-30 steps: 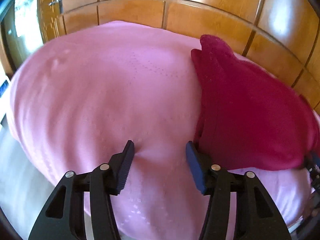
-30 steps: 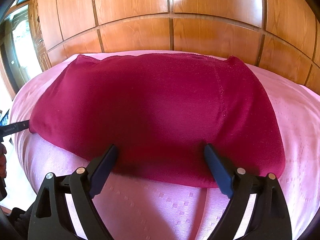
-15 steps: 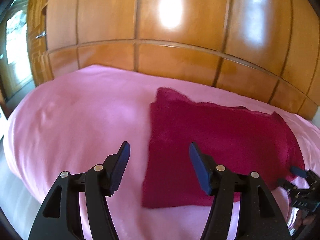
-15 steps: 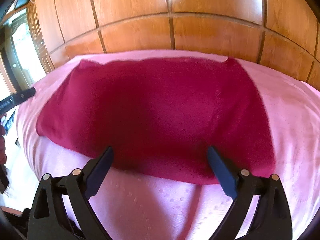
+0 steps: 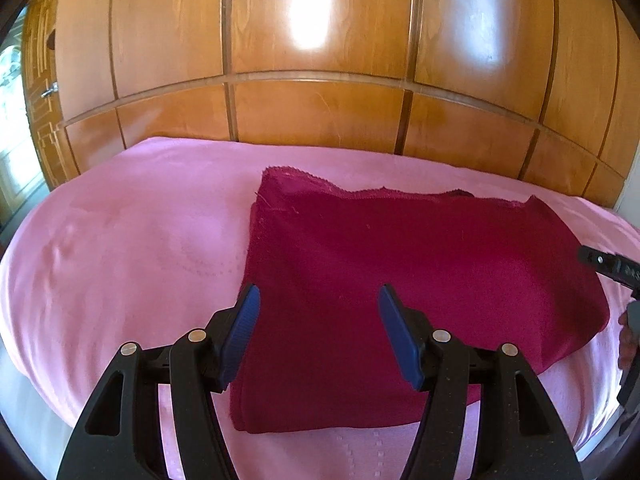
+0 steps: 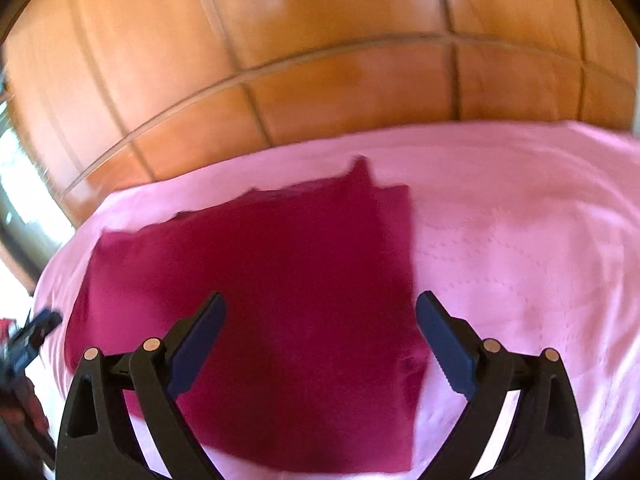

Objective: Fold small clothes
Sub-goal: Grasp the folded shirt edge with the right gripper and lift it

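A dark red cloth [image 5: 400, 280] lies folded and flat on the pink bedsheet [image 5: 132, 248]. My left gripper [image 5: 318, 320] is open and empty, above the cloth's near left part. In the right wrist view the cloth [image 6: 280, 280] fills the middle, blurred by motion. My right gripper [image 6: 320, 340] is open and empty over the cloth's near right part. The right gripper's tip shows at the right edge of the left wrist view [image 5: 608, 266]. The left gripper shows at the left edge of the right wrist view [image 6: 28, 340].
A glossy wooden panelled wall [image 5: 320, 80] stands right behind the bed. A bright window [image 5: 12, 112] is at the far left. The pink sheet [image 6: 520, 240] extends to the right of the cloth.
Both grippers have pulled back and up from the cloth. The left view has swung right over the cloth's left edge; the right view has swung right towards its right edge.
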Action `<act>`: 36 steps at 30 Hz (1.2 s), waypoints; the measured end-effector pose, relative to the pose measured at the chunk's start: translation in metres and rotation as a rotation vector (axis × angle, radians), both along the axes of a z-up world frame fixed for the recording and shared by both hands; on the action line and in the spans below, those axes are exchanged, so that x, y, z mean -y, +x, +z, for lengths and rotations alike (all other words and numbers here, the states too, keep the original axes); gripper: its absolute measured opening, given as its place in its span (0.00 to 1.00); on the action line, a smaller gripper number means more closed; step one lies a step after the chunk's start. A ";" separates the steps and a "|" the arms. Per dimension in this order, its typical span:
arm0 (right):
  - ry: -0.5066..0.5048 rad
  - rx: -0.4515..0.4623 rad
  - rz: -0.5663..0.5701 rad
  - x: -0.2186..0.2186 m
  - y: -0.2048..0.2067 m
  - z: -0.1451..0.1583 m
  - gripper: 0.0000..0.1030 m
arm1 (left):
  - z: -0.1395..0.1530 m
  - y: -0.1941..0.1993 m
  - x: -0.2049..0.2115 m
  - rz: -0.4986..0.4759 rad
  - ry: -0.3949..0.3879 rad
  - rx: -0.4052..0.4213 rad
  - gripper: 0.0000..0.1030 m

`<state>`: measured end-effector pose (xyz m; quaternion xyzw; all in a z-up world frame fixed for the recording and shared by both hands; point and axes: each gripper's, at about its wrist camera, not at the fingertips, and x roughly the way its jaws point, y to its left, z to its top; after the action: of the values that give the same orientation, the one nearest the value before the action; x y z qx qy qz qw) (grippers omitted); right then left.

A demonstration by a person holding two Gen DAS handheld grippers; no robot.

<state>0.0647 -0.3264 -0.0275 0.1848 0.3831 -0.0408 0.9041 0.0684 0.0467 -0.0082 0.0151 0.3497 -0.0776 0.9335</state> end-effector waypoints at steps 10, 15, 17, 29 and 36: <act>0.139 -0.013 -0.034 0.029 -0.010 -0.034 0.86 | -0.015 0.011 0.009 -0.011 0.007 -0.045 0.59; 0.237 -0.010 0.032 0.027 -0.020 -0.030 0.80 | -0.022 0.015 0.015 -0.024 0.009 -0.057 0.59; 0.270 -0.011 0.087 0.021 -0.023 -0.026 0.80 | -0.025 0.015 0.018 -0.025 0.014 -0.063 0.59; 0.331 -0.084 0.147 0.013 -0.012 -0.023 0.26 | -0.045 0.023 0.021 -0.042 -0.002 -0.110 0.59; 0.403 -0.003 0.201 -0.005 -0.007 0.017 0.21 | -0.045 0.023 0.014 -0.053 -0.043 -0.121 0.59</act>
<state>0.0580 -0.3216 -0.0101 0.3227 0.4013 0.1267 0.8478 0.0911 0.0331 -0.0534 -0.0005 0.4033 -0.1106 0.9083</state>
